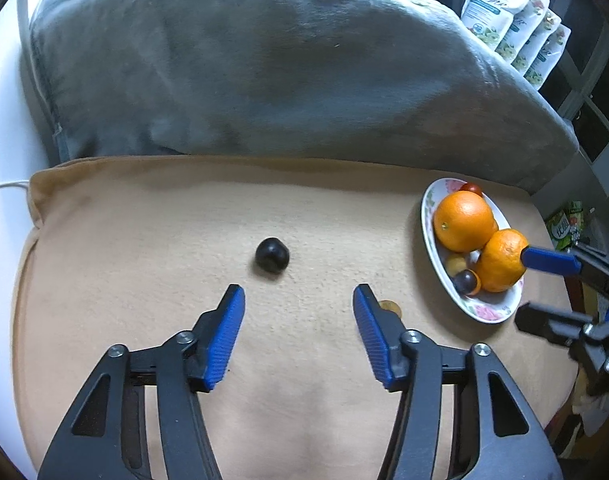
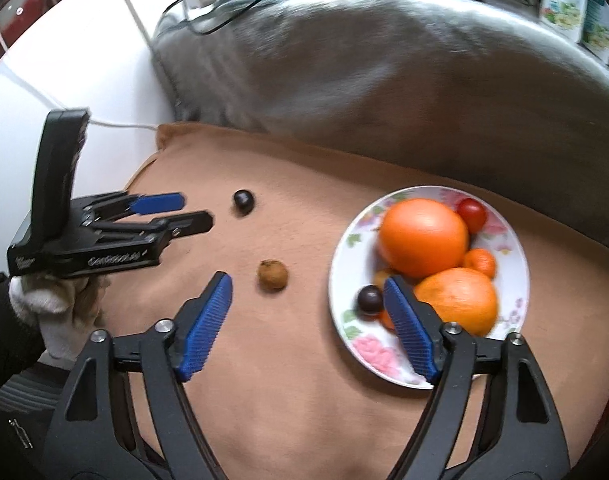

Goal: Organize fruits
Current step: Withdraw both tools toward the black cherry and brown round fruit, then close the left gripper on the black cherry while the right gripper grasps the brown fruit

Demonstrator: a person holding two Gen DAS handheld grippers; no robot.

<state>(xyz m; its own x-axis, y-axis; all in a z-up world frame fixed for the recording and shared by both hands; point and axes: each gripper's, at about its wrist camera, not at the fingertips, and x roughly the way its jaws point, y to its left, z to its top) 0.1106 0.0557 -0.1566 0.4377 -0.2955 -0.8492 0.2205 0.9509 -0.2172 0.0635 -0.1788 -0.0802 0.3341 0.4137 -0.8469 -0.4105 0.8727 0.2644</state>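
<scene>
A floral white plate (image 2: 384, 356) (image 1: 484, 312) sits at the right of the tan cushion and holds a large orange (image 2: 422, 236) (image 1: 464, 220), a second orange (image 2: 460, 300) (image 1: 502, 260), a red cherry tomato (image 2: 472, 210), a small tangerine (image 2: 480, 262) and a dark plum (image 2: 369, 299) (image 1: 466, 282). A loose dark plum (image 1: 271, 255) (image 2: 243, 201) lies mid-cushion, just ahead of my open, empty left gripper (image 1: 298, 300) (image 2: 192, 210). A brown fruit (image 2: 272, 275) (image 1: 390, 306) lies beside the left gripper's right finger. My right gripper (image 2: 308, 292) is open and empty, over the plate's left rim.
A grey blanket (image 1: 284, 64) is heaped behind the tan cushion (image 1: 144, 240). White surface and cable lie to the left (image 1: 4, 188). Food pouches (image 1: 516, 28) stand at the far right. A gloved hand (image 2: 60, 312) holds the left gripper.
</scene>
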